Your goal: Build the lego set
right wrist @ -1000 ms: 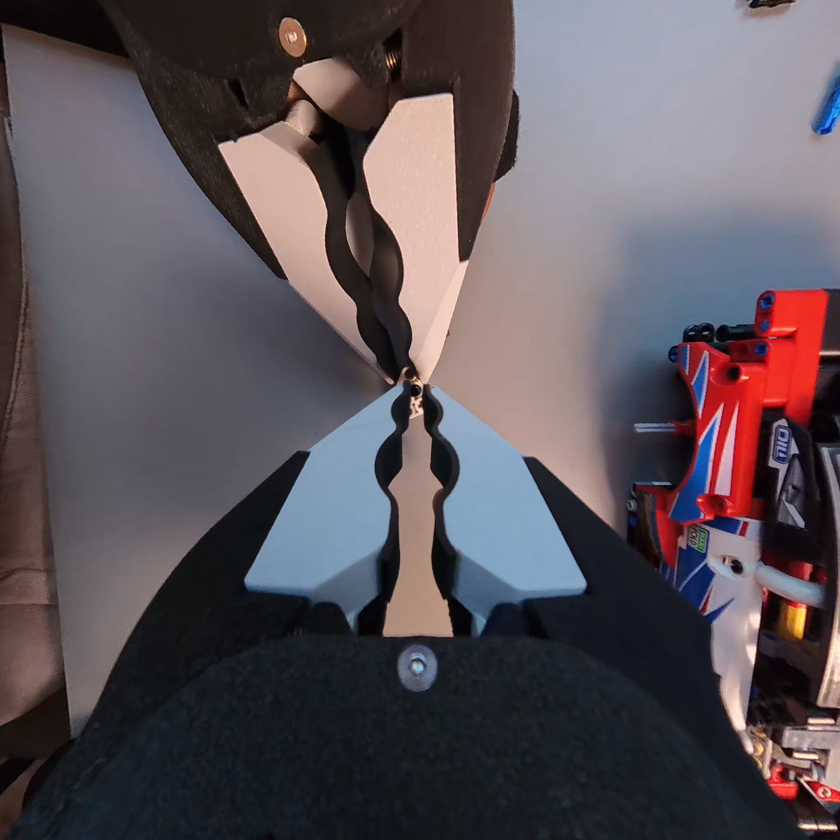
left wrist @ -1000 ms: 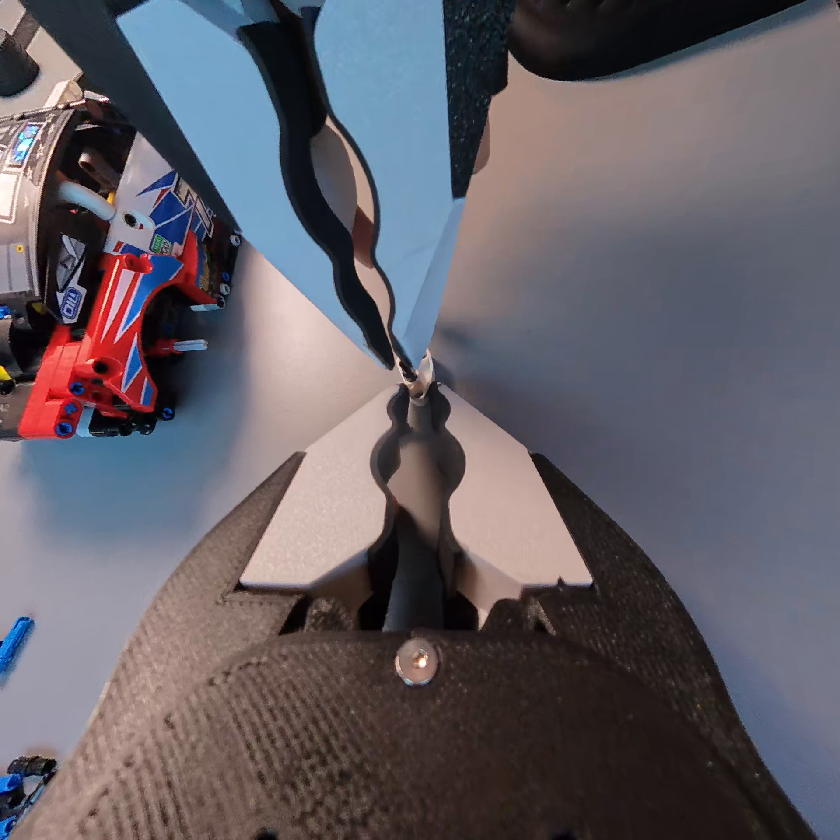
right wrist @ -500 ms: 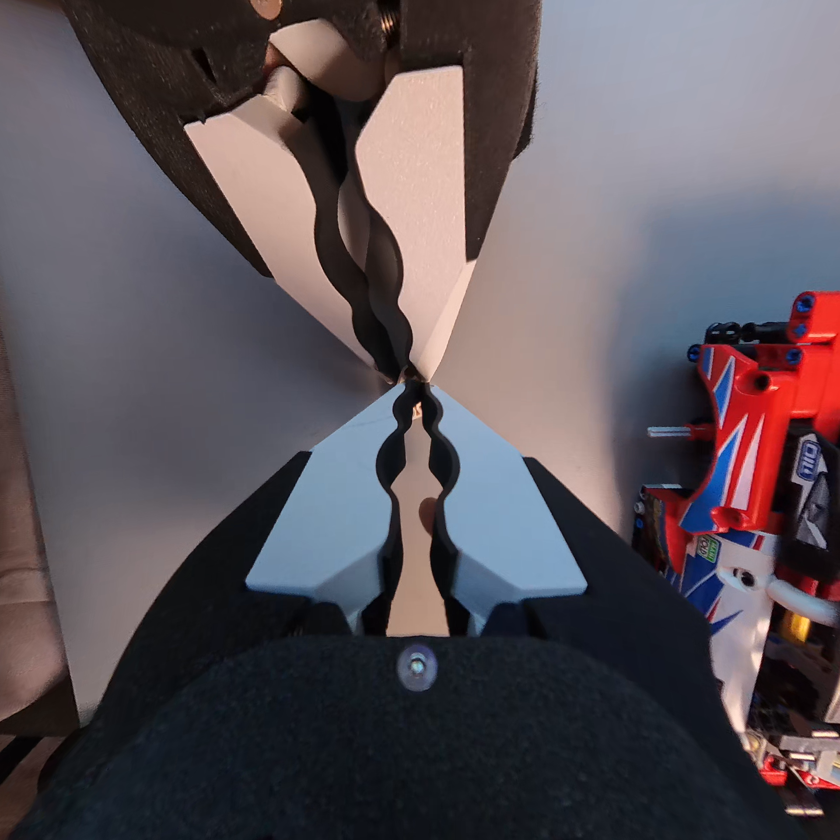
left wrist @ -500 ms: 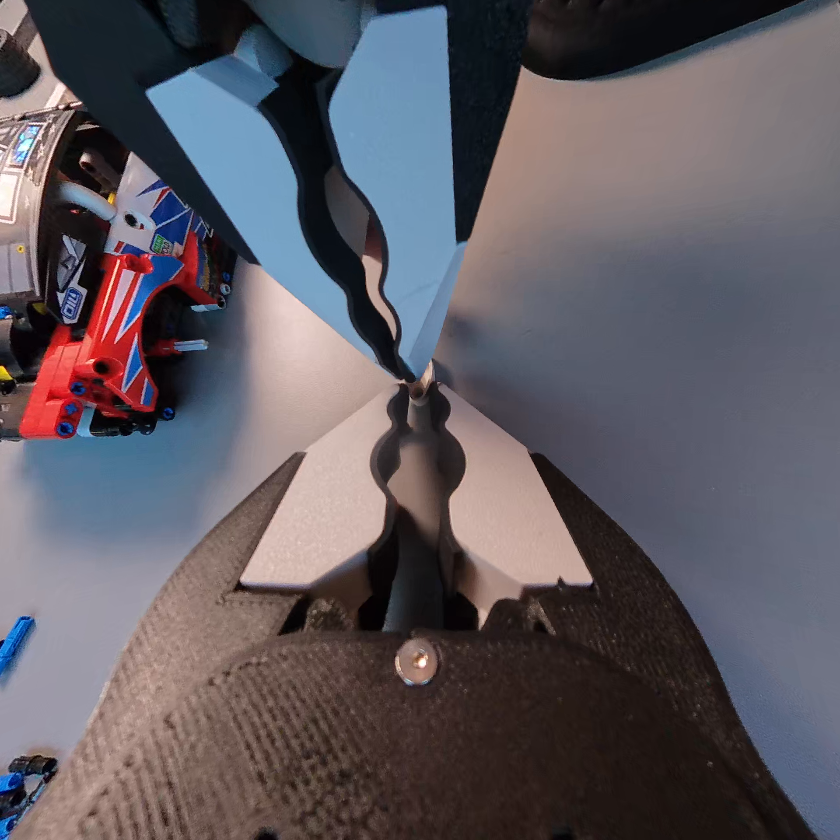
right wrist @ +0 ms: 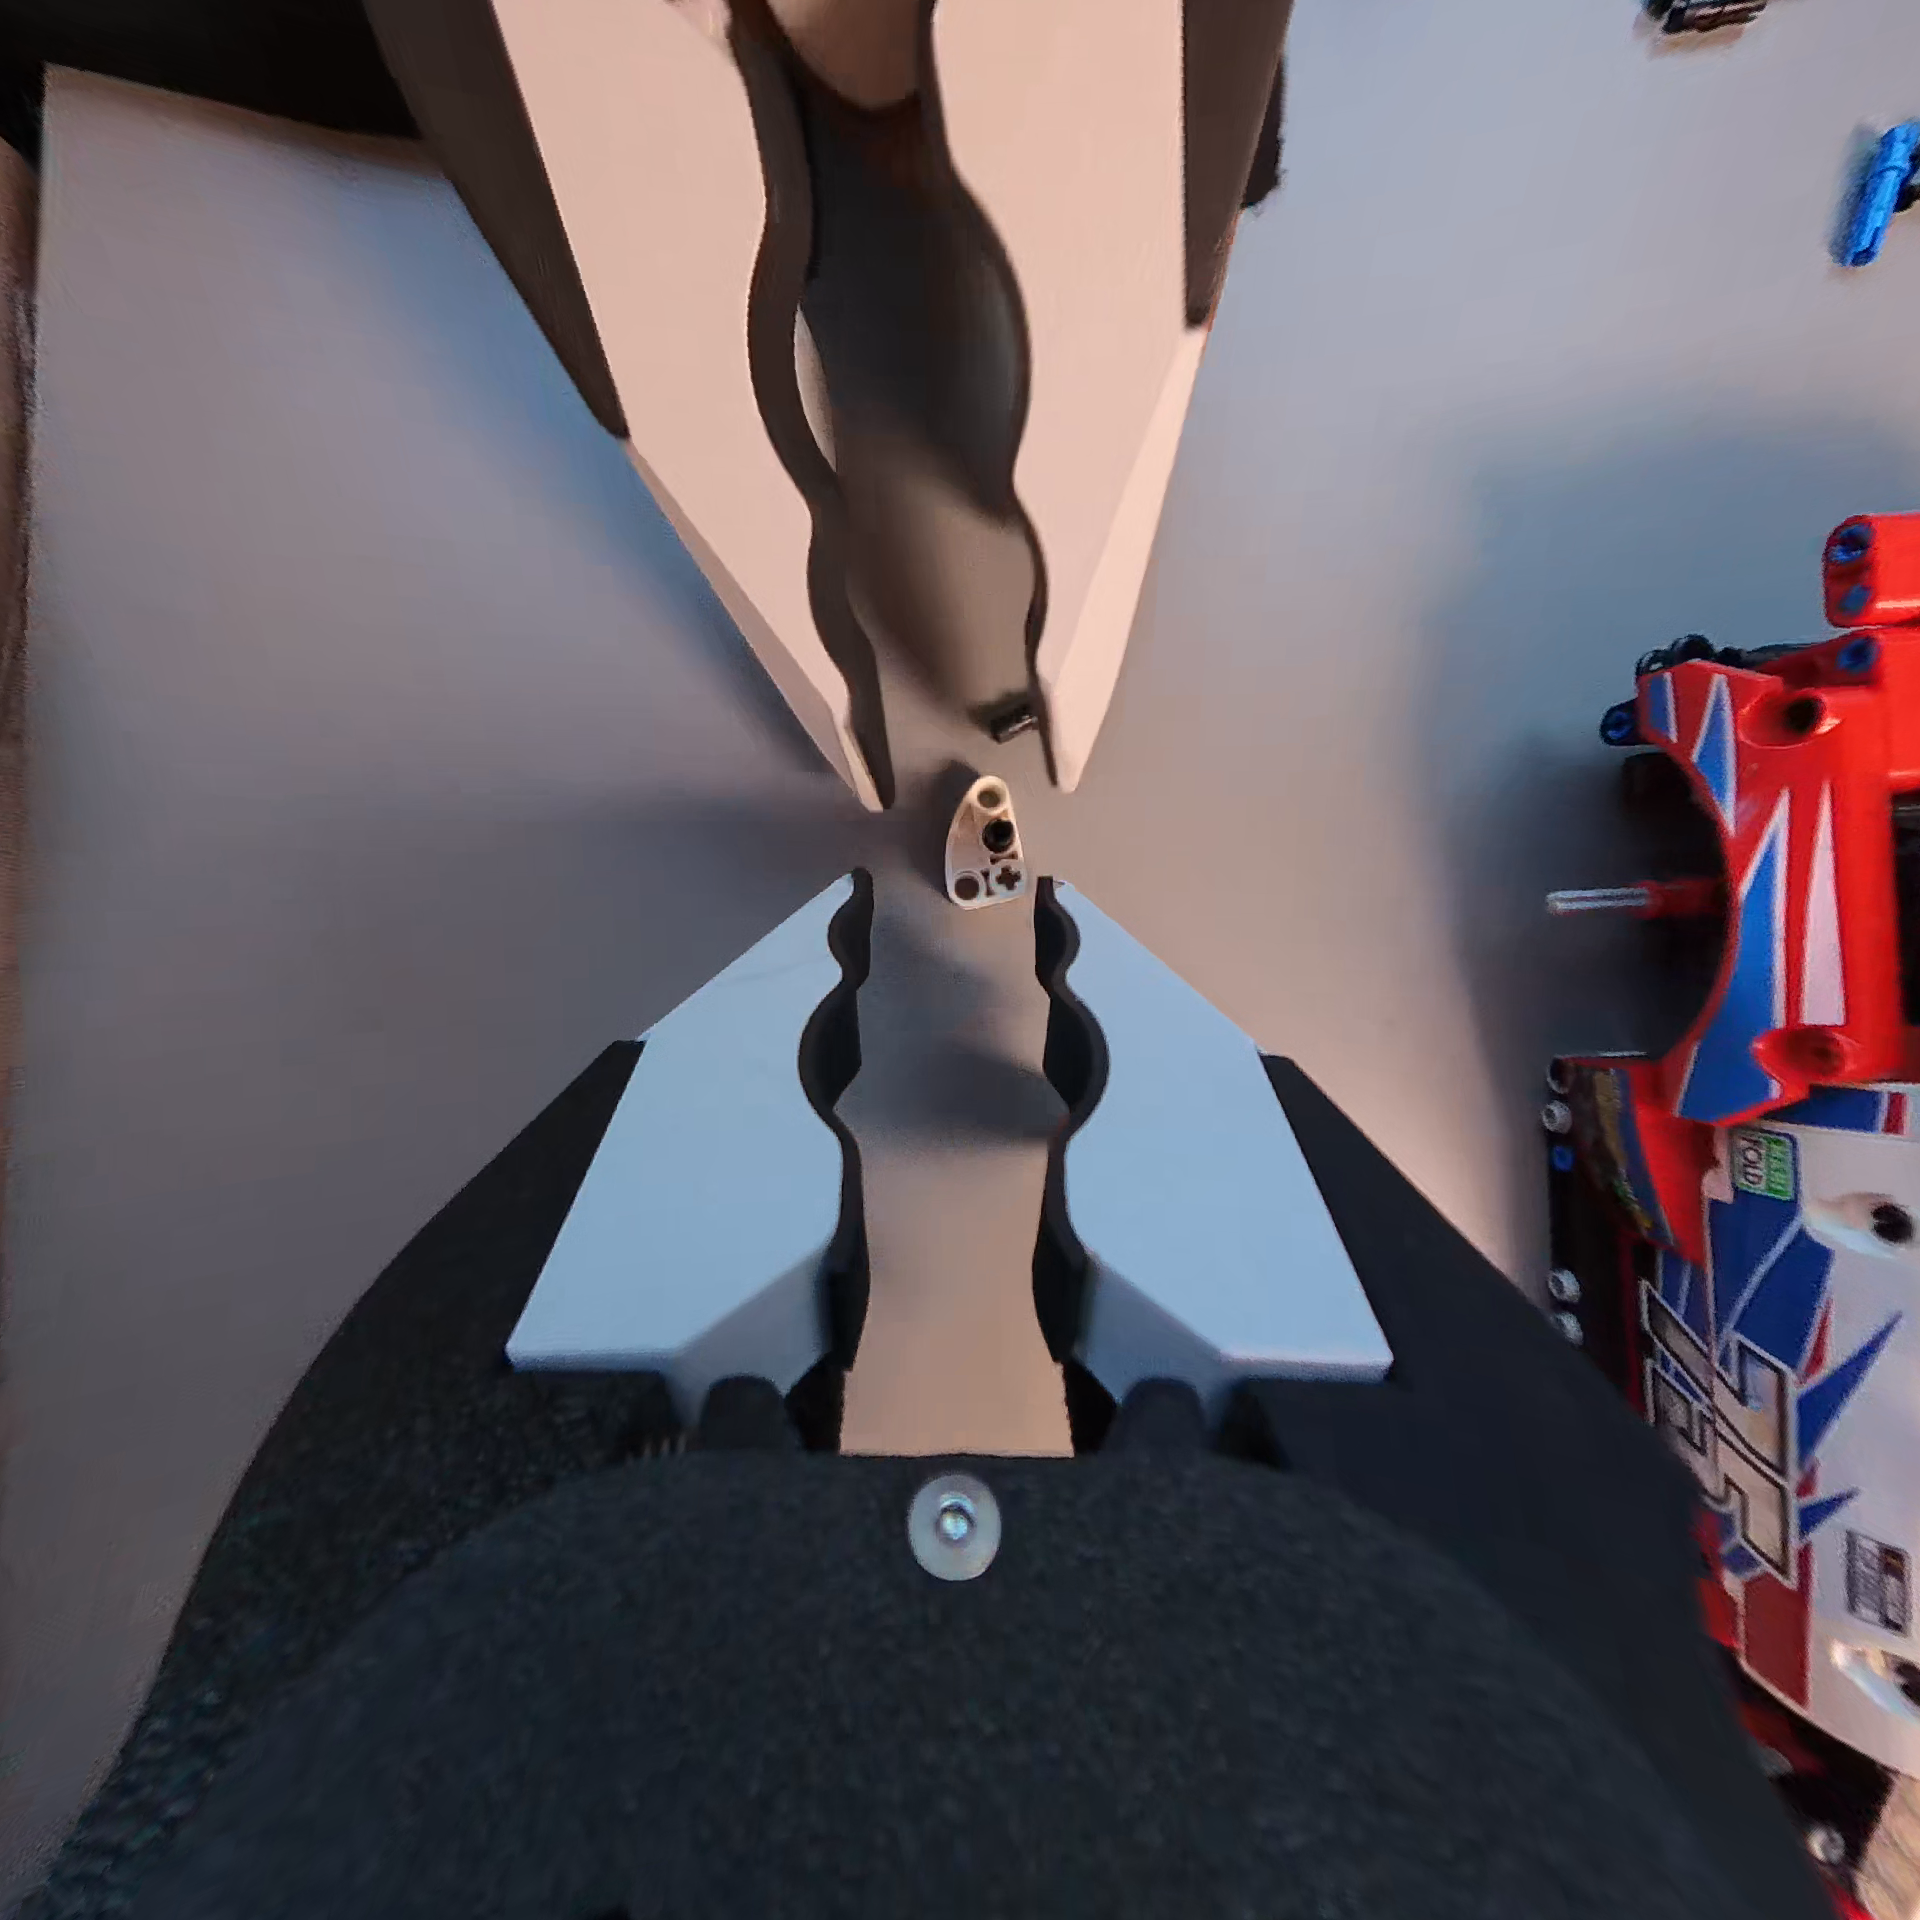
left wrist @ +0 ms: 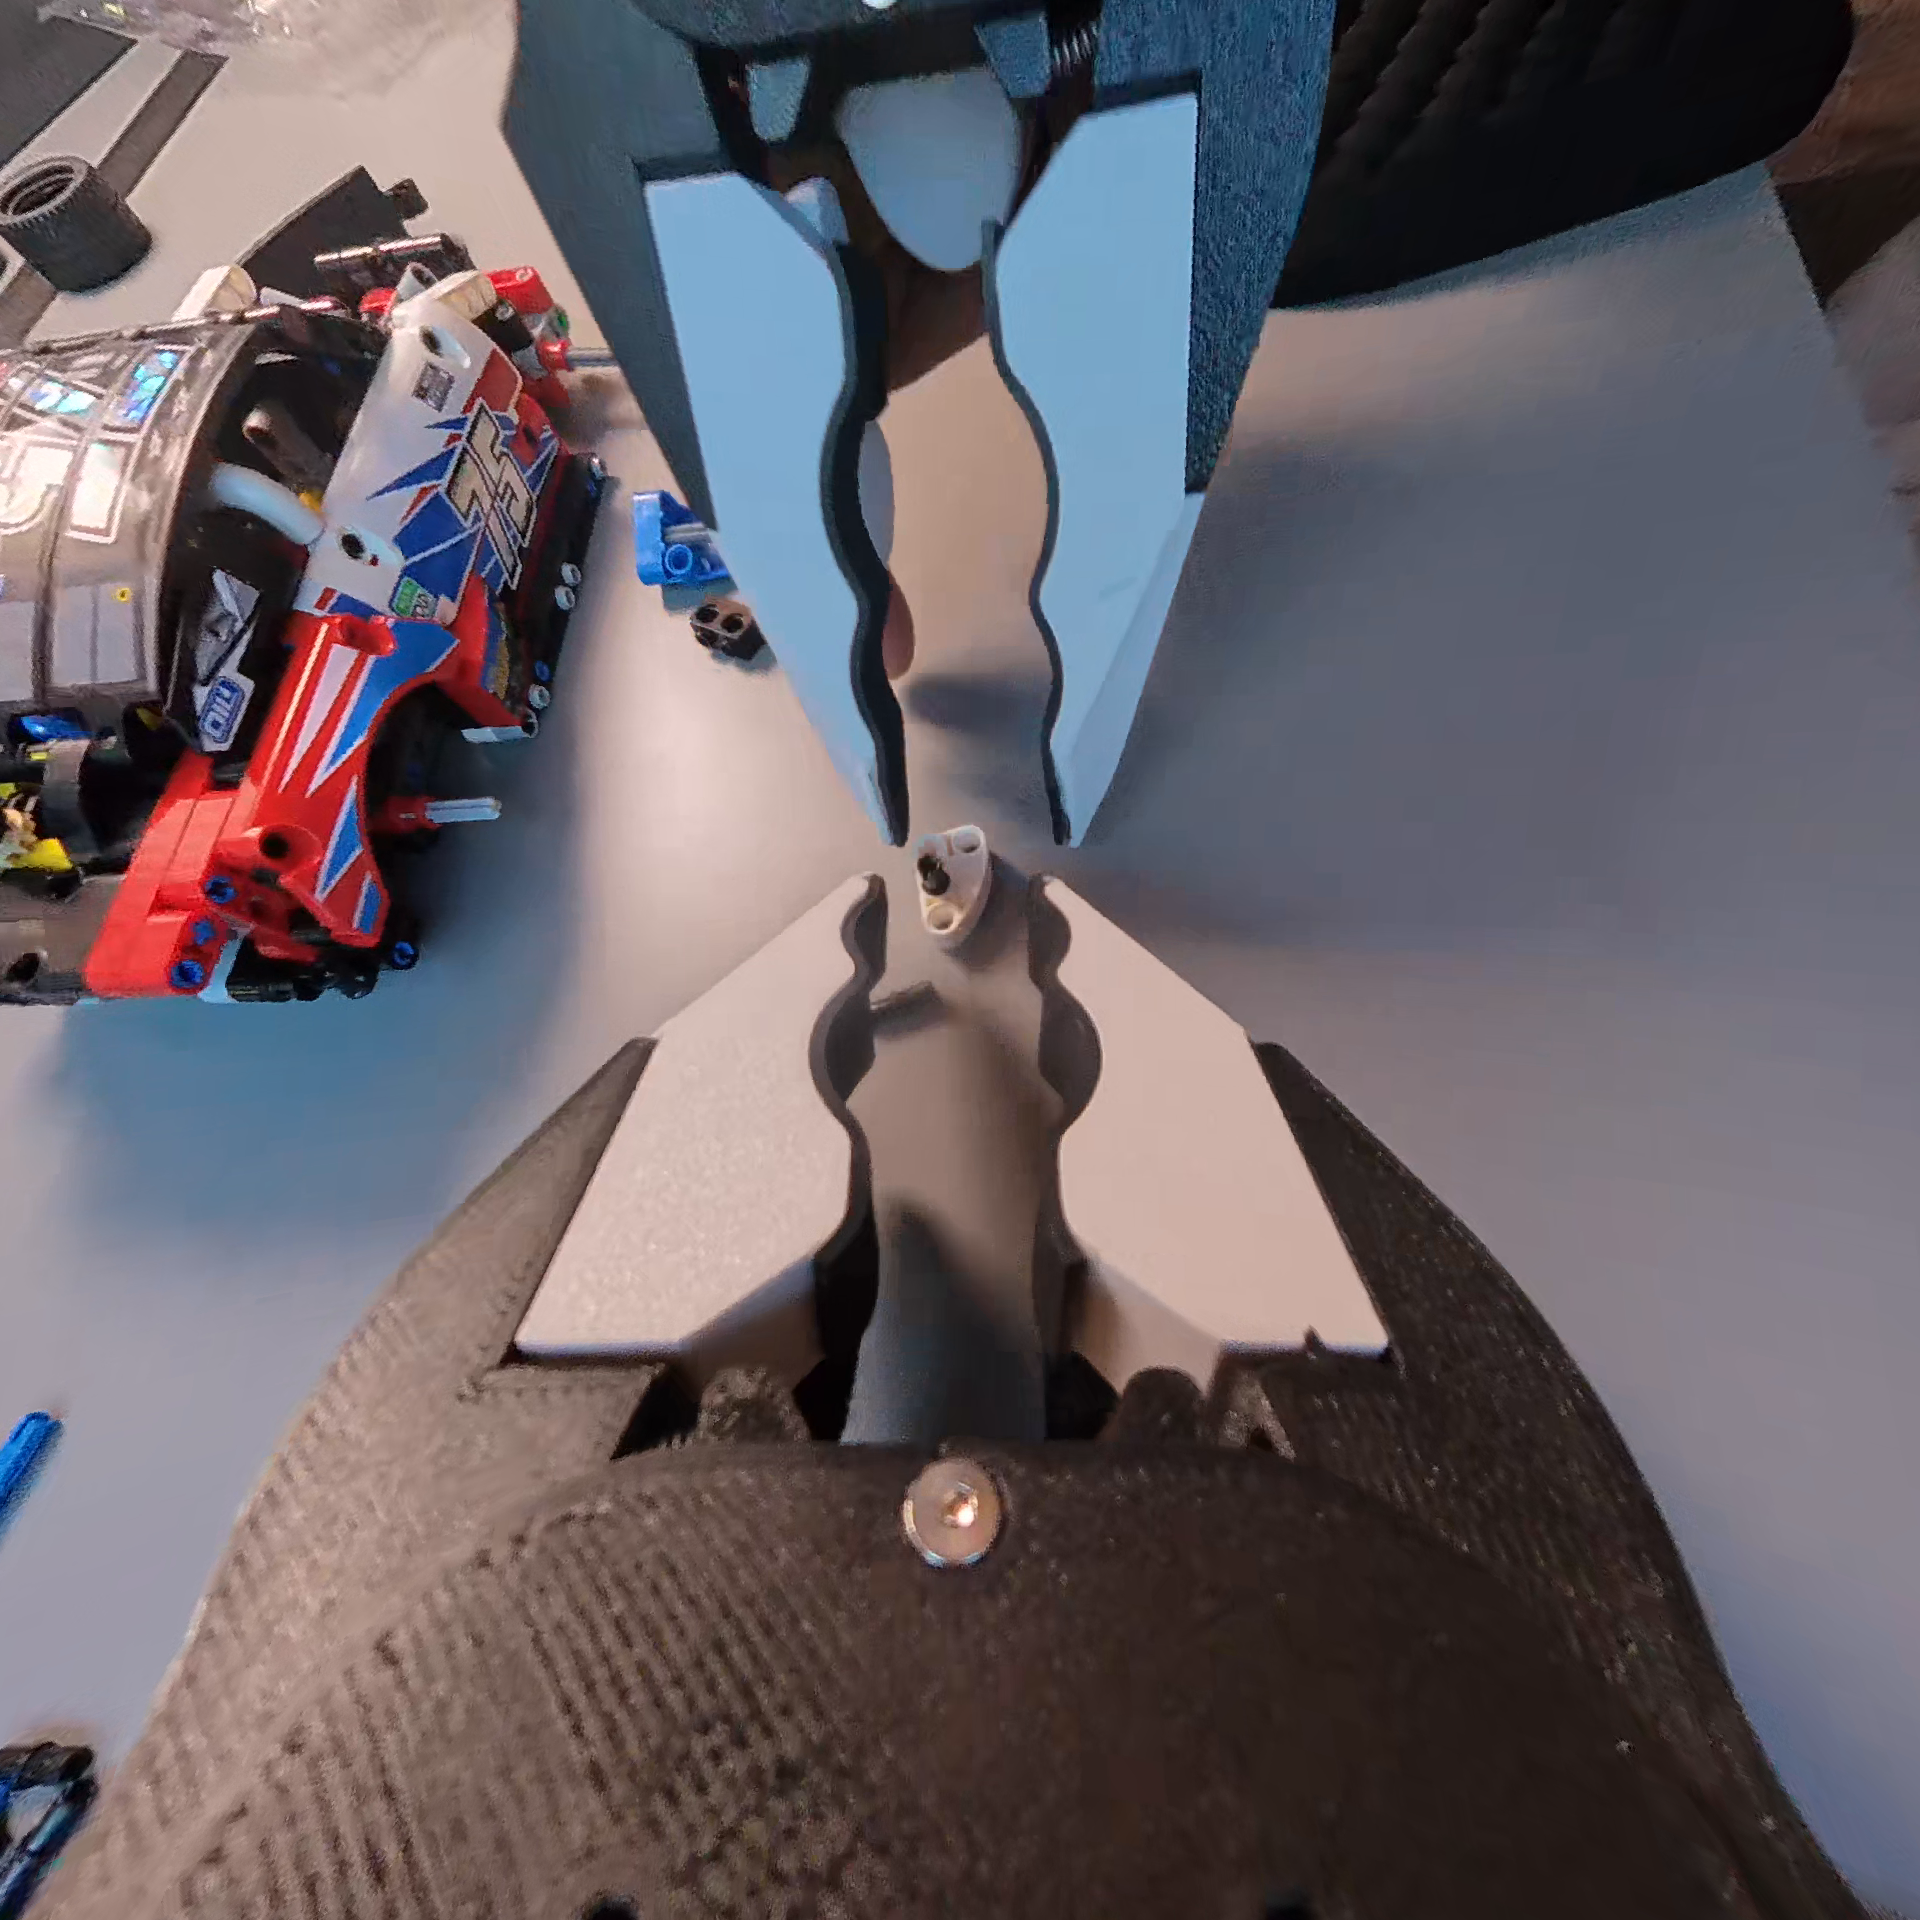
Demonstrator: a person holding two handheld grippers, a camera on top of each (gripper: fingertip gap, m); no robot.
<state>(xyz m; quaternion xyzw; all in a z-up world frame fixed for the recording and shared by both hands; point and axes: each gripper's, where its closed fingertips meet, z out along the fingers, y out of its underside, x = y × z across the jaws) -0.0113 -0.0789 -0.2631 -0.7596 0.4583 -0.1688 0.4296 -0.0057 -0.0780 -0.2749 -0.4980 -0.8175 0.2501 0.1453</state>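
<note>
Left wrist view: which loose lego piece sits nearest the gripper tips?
The small white piece with holes, lying on the table between both open grippers' tips. The blue piece and the small black piece lie farther off, beside the red car.

Large number decal on white side panel of red, white and blue lego car, same decal on car side in right wrist view, small green sticker and small white logo sticker nearby on bodywork, lettering not transcribed, printed silver stickers on grey rear section

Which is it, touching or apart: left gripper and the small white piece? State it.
Apart. The left wrist view shows the left gripper open, table visible around the white piece.
</note>
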